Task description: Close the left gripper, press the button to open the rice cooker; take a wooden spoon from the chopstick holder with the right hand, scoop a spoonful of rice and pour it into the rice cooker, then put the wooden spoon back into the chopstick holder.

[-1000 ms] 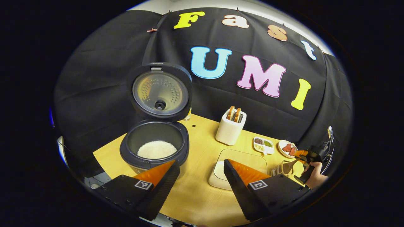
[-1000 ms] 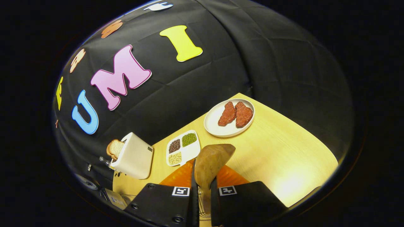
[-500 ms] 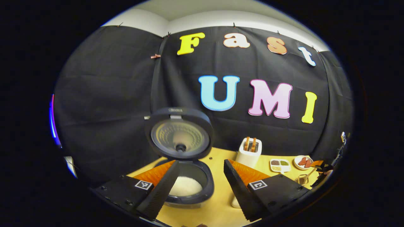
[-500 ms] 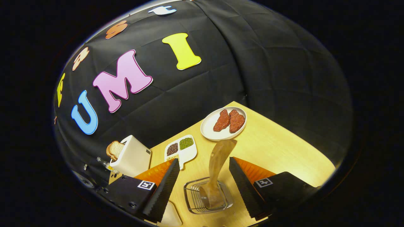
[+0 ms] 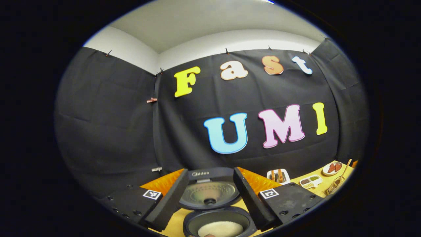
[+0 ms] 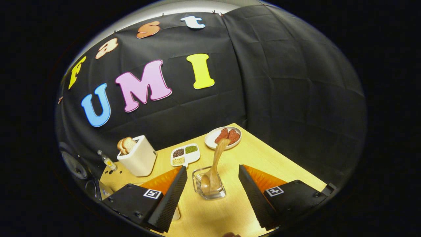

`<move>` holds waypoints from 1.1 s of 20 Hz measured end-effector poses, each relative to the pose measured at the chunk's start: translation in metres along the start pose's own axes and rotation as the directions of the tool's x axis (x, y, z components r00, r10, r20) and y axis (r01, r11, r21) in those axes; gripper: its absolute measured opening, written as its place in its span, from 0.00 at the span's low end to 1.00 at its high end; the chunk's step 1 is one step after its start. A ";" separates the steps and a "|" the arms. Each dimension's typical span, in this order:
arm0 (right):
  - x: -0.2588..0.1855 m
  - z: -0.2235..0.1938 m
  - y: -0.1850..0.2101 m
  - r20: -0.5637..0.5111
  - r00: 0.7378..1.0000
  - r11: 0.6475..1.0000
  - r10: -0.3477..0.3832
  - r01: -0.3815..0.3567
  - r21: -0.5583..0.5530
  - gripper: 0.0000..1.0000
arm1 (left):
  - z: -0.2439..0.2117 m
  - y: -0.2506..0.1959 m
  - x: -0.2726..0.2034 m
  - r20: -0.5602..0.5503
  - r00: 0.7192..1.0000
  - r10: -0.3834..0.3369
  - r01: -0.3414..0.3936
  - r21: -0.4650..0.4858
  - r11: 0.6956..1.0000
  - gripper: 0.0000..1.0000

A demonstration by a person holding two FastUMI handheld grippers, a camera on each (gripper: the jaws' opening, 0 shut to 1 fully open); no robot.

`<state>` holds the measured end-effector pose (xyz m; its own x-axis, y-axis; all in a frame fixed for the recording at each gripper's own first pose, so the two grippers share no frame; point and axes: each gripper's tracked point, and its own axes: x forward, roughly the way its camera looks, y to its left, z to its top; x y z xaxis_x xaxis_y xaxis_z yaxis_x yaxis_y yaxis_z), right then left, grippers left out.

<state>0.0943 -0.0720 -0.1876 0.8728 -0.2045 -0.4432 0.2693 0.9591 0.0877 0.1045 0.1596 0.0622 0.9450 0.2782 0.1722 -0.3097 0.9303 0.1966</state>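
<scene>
In the right gripper view the wooden spoon [image 6: 216, 164] stands in the clear chopstick holder [image 6: 208, 184], leaning toward the back. My right gripper [image 6: 212, 187] is open, its fingers on either side of the holder and a little nearer than it, touching nothing. In the left gripper view the dark rice cooker [image 5: 215, 220] sits low with its lid [image 5: 210, 192] raised and white rice [image 5: 219, 228] in the pot. My left gripper [image 5: 210, 194] is open, above and in front of the cooker. The holder with the spoon [image 5: 342, 174] shows far right there.
On the wooden table [image 6: 279, 164] stand a white toaster with bread [image 6: 138, 158], a divided dish of beans [image 6: 185, 154], a plate with red meat pieces [image 6: 223, 137] and a small bottle [image 6: 107, 161]. A white tray corner [image 6: 176, 214] lies beside the left finger.
The right gripper opened, let go of the spoon in the holder and pulled back and up. The left gripper tilted upward and drew away from the cooker.
</scene>
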 end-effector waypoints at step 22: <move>-0.173 0.000 0.089 0.121 0.976 0.968 0.180 -0.154 -0.199 0.98 | -0.063 0.016 0.061 -0.183 0.981 -0.059 0.037 -0.121 0.992 1.00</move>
<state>-0.0331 0.0489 -0.1032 0.9497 -0.0507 -0.3091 0.0454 0.9987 -0.0244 0.1641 0.2066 0.0150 0.9649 0.2618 -0.0191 -0.2593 0.9621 0.0844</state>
